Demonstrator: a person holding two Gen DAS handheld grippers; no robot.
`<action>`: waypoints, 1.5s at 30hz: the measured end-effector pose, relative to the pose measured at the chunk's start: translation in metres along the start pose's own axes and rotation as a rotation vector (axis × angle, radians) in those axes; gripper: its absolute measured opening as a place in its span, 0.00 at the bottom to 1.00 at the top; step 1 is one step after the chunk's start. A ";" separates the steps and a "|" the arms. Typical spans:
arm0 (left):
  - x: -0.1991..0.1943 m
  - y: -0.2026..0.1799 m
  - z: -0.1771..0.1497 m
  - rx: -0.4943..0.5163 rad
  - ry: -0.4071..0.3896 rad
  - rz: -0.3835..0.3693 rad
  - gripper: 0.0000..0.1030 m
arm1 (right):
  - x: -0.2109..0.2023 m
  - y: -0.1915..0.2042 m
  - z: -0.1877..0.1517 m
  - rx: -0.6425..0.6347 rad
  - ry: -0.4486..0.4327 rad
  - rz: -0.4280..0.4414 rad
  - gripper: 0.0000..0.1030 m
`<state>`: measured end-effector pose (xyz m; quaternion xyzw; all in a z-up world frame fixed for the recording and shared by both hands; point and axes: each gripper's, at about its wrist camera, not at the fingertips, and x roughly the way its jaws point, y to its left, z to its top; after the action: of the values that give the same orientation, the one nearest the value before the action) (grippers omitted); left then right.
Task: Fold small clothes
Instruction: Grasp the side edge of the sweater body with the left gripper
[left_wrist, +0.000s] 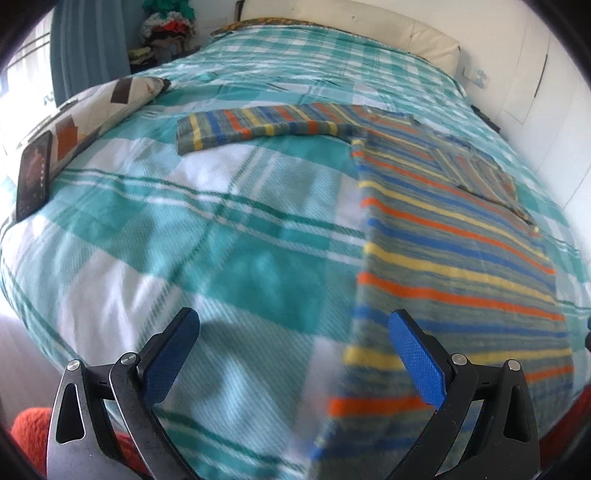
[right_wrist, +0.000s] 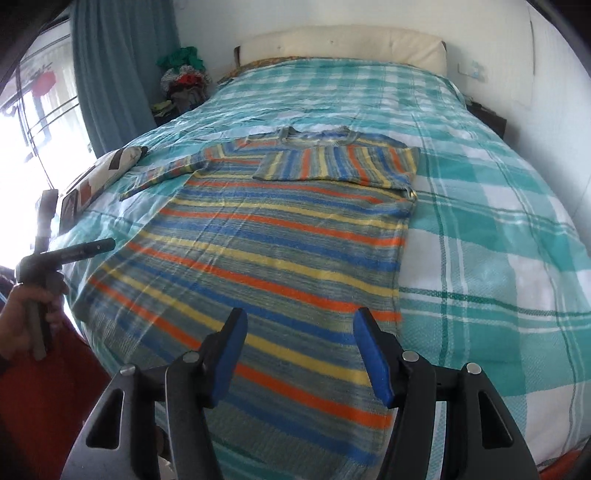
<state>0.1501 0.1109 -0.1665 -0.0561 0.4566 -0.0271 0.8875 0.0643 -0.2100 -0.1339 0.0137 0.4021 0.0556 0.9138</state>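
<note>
Left wrist: left gripper (left_wrist: 293, 354) spread, holding nothing, above striped sweater (left_wrist: 454, 251) edge on plaid bedspread (left_wrist: 155, 221); one sleeve (left_wrist: 258, 127) outstretched. Right wrist: right gripper (right_wrist: 300, 354) spread, empty, over hem. Risk: pinching bedspread along with the knit.

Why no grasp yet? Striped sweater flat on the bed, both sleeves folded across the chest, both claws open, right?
Not quite: only one sleeve lies across the sweater; the other sleeve stretches out onto the bed, per the right wrist view. Left claw and right claw are open.
</note>
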 end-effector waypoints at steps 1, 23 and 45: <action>-0.001 -0.005 -0.006 0.005 0.028 -0.026 0.99 | -0.004 0.003 0.001 -0.008 -0.013 0.012 0.58; 0.047 0.046 0.128 -0.138 0.058 -0.042 0.99 | 0.012 -0.005 -0.013 0.011 0.034 0.044 0.61; 0.110 0.197 0.198 -0.550 0.054 -0.012 0.86 | 0.038 -0.005 -0.018 0.001 0.115 0.037 0.61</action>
<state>0.3748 0.3106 -0.1657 -0.2969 0.4699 0.0909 0.8263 0.0769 -0.2109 -0.1741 0.0185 0.4535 0.0729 0.8881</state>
